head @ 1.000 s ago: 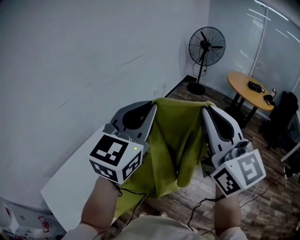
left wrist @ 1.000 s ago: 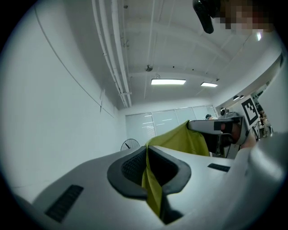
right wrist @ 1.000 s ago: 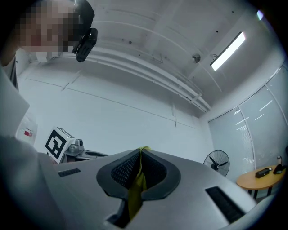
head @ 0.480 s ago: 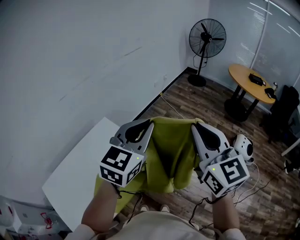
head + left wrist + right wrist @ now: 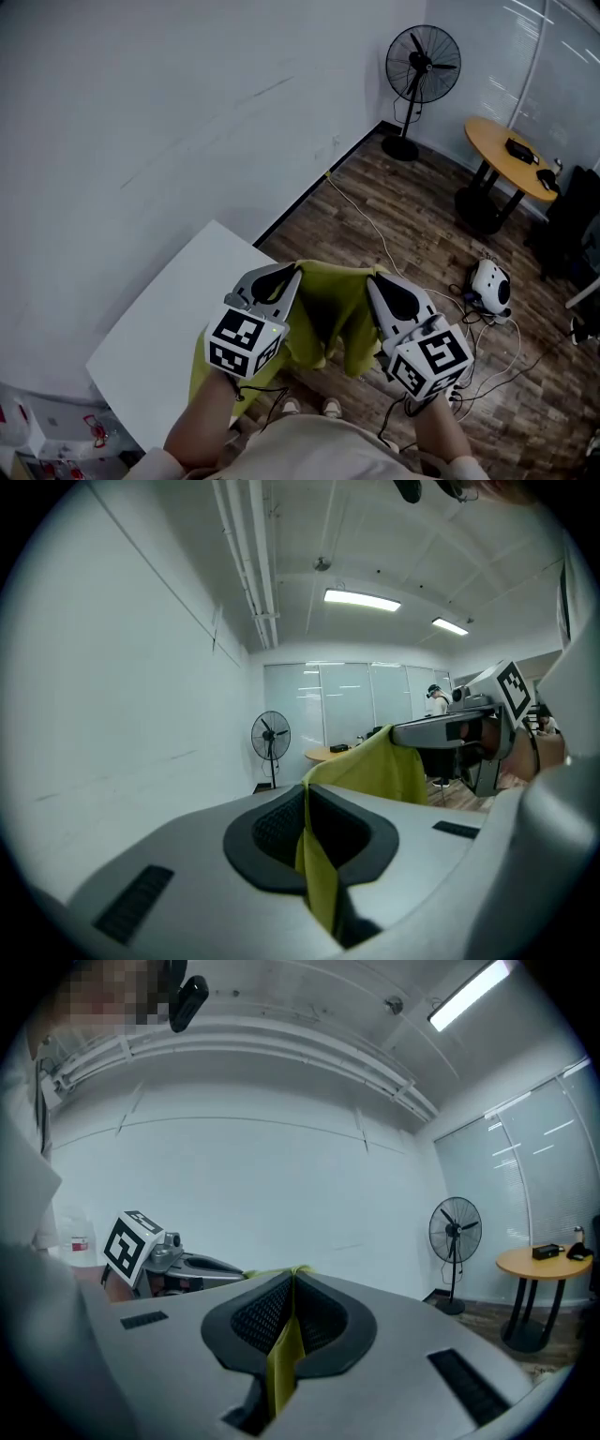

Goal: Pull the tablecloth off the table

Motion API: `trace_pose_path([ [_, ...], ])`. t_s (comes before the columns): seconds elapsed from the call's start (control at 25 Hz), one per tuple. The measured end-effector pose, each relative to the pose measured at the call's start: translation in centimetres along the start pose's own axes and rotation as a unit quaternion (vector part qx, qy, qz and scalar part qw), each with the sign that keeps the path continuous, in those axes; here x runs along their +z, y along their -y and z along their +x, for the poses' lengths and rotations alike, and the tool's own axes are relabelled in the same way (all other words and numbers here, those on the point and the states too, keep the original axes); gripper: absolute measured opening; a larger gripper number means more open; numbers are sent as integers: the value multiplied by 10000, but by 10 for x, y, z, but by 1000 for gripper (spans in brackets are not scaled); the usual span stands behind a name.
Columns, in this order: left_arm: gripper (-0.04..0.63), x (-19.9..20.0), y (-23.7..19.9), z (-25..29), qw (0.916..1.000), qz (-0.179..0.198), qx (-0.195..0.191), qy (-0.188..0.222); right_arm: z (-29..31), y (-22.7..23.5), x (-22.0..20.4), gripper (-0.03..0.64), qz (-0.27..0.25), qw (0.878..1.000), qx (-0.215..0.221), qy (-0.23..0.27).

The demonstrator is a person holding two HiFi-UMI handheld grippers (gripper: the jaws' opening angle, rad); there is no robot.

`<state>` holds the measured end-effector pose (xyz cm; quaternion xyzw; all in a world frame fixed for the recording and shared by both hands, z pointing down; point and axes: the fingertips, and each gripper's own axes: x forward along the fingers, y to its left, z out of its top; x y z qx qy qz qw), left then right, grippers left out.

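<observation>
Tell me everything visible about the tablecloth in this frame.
The tablecloth is yellow-green, soft-looking fabric, held up off the white table. Its upper edge is pinched at two spots: in the shut fingers of the left gripper and of the right gripper. Between them it sags in folds; the rest hangs in front of the person, part of it dropping below the left gripper beside the table's near edge. Whether it touches that edge is unclear.
</observation>
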<state>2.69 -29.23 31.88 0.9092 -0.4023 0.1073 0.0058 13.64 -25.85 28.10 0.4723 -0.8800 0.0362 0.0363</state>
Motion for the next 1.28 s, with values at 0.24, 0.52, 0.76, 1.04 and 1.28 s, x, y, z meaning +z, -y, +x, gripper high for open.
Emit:
trace_pose_path([
  [0.24,26,-42,3,-4,9992,-163,-10,-372,5,-6,-42,32,71,9989,41,-472],
  [0.52,26,-65,7,-2,9976,-353,-47,-593,9,-3,-62,32,60,9973,6,-736],
  [0.76,26,-70,6,-4,9973,-370,-84,-632,9,-6,-67,32,40,9967,38,-806],
  [1.04,26,-65,5,-4,9972,-450,-120,-578,8,-5,-65,32,12,9969,-38,-788],
  [1.28,26,-64,10,-3,9973,-424,-162,-586,3,-2,-65,32,41,9969,-56,-783],
])
